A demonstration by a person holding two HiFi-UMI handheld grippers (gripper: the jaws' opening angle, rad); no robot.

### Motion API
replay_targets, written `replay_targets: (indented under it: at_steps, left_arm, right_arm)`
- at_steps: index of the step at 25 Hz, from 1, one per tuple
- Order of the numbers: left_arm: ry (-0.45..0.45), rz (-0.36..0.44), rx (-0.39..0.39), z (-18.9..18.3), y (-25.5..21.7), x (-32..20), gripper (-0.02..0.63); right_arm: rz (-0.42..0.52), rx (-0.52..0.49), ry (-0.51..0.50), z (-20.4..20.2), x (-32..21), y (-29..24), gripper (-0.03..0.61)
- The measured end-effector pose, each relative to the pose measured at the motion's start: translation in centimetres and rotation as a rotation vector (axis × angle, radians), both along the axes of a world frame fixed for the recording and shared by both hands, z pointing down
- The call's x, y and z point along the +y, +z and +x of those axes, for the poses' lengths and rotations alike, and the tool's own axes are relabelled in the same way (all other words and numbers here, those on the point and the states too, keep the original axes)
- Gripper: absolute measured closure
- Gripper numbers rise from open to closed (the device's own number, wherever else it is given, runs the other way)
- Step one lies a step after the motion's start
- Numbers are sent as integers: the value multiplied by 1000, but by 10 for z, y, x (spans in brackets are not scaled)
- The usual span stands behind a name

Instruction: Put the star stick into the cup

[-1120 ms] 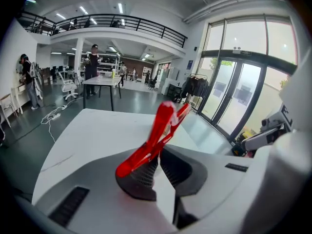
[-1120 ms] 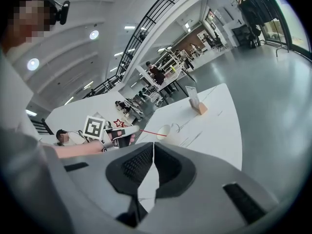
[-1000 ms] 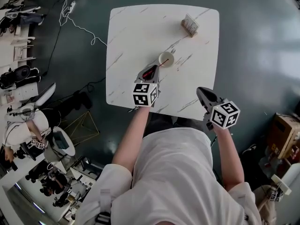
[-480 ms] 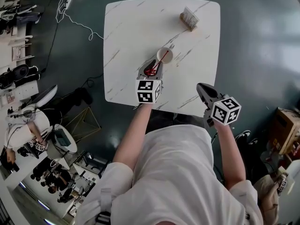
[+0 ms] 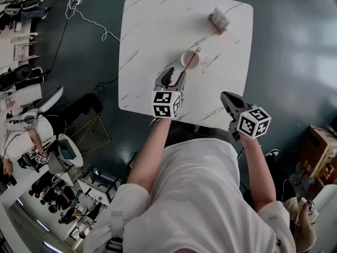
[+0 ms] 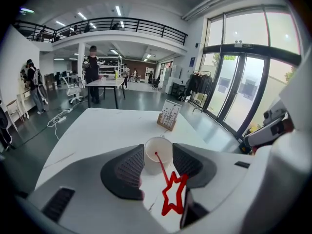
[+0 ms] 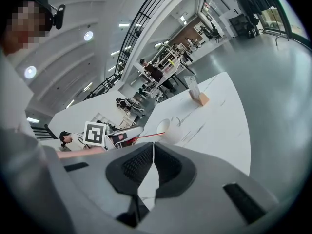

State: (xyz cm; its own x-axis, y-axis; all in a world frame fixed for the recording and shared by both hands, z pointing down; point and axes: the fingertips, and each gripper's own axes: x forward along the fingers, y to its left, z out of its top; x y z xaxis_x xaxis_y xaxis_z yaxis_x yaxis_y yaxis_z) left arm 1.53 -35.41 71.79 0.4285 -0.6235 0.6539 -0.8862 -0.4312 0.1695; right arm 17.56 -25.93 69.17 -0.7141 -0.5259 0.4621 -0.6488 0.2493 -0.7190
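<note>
Left gripper view showed the red outline star stick point(image 6: 174, 199), stem in the white cup point(image 6: 157, 152), released between the just-opened jaws of the left hand-held gripper point(image 6: 158, 156). The right hand-held gripper point(image 7: 152, 152) was clenched, empty.

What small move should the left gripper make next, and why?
Probably draw the left gripper straight back. Its jaws have just been opening, and the red star stick sits ungripped between them, its thin end already in the small white cup, so backing off without brushing the star should leave it there.
</note>
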Motion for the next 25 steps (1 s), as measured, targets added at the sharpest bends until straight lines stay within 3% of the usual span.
replay_targets:
  at_steps: [13, 25]
  left_arm:
    - [-60, 137, 59, -26, -56, 22, 425]
    - [-63, 175, 121, -65, -97, 73, 567]
  right_arm:
    - [33, 8, -14, -16, 9, -17, 552]
    - [111, 63, 21, -35, 34, -52, 552]
